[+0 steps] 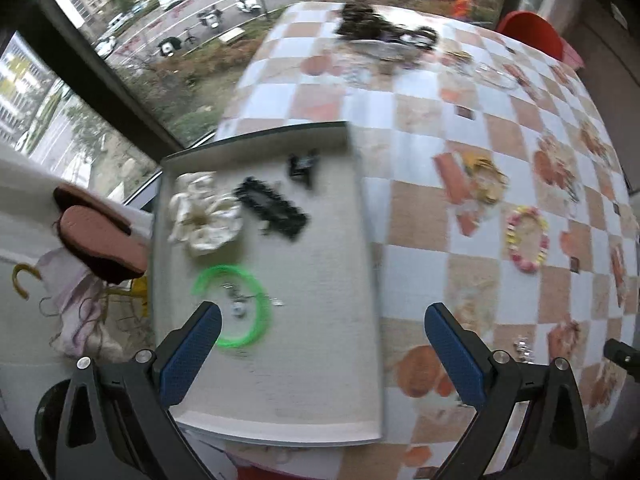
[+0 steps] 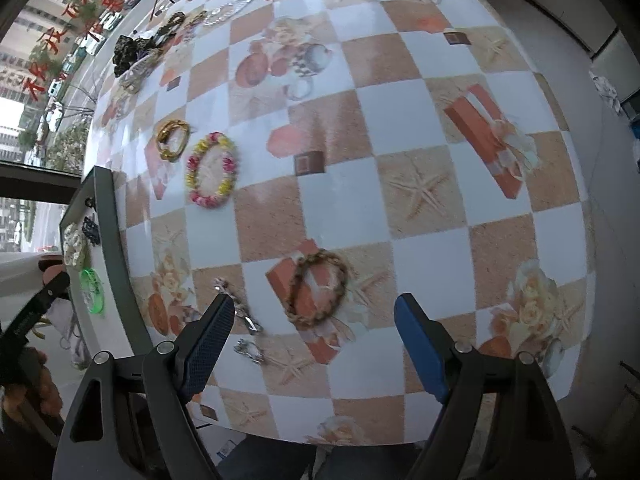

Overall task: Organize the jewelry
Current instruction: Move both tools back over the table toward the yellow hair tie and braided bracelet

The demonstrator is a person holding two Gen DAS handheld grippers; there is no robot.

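Tabletop (image 2: pixel 420 128) under a checked cloth of white and tan squares, printed with starfish, roses and gift boxes, carries everything in sight. Along its left edge sits a grey tray (image 1: pixel 320 360) with a pale lined floor and raised rim. The left hand-held gripper (image 1: pixel 322 354) hangs above the near half of this tray with its blue-padded fingers spread wide, clasping nothing and touching nothing. The right hand-held gripper (image 2: pixel 314 346) is likewise spread wide and holds nothing, poised over the cloth with a brown braided bracelet (image 2: pixel 318 288) lying between and just beyond its fingers. Inside the tray, from larger to smaller, lie a cream fabric scrunchie (image 1: pixel 204 214), a bright green ring bracelet (image 1: pixel 236 306), a black lacy hair clip (image 1: pixel 272 210), a small black claw clip (image 1: pixel 303 166) near the far rim, and a small silver trinket (image 1: pixel 238 304) resting within the green ring; motion blur hides their finer detail. On the cloth to the right of the tray lie a pink and yellow flower bracelet (image 2: pixel 212 170), a gold chain bracelet (image 2: pixel 173 139) just beside it, and silver chain pieces (image 2: pixel 248 332) close by the right gripper's left finger. A dark heap of further jewelry (image 1: pixel 380 26) sits at the far side, too blurred to sort out.
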